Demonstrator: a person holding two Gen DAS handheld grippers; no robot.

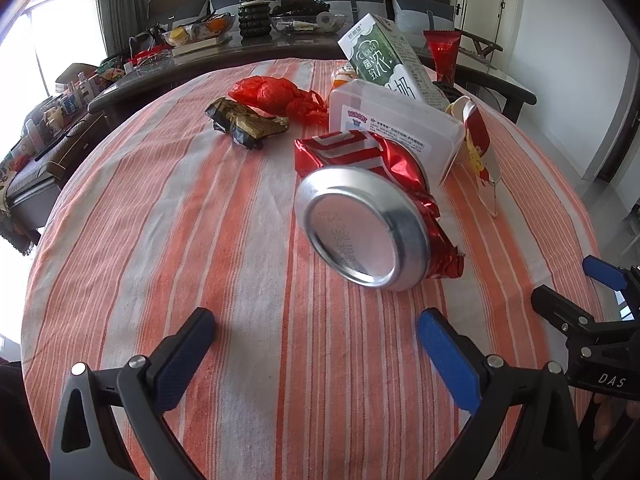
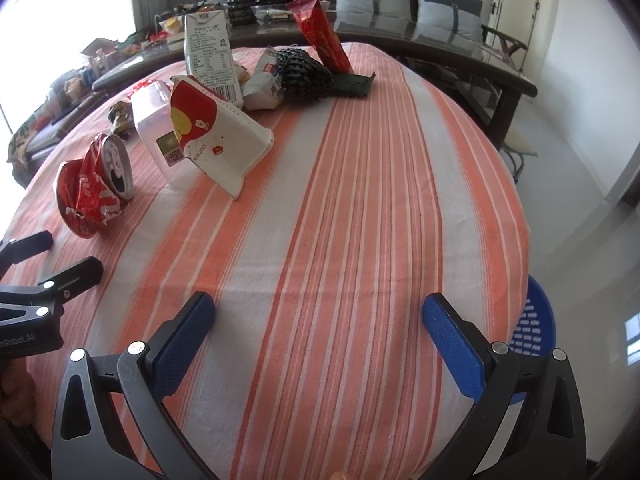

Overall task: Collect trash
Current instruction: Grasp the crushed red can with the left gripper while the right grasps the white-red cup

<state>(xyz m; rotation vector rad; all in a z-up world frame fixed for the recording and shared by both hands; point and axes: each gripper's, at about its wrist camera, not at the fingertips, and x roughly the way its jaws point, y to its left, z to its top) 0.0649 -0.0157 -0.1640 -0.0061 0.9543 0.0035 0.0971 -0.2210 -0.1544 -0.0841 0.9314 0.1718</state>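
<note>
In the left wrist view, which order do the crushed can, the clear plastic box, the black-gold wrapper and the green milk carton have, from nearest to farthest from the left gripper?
From the left gripper:
1. Crushed can, just ahead, slightly right.
2. Clear plastic box, behind the can.
3. Black-gold wrapper, ahead left; close to the box in depth, hard to rank.
4. Green milk carton, farthest, leaning behind the box.

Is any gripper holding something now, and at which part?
Nothing is held. The left gripper and the right gripper are both open over the tablecloth.
</note>
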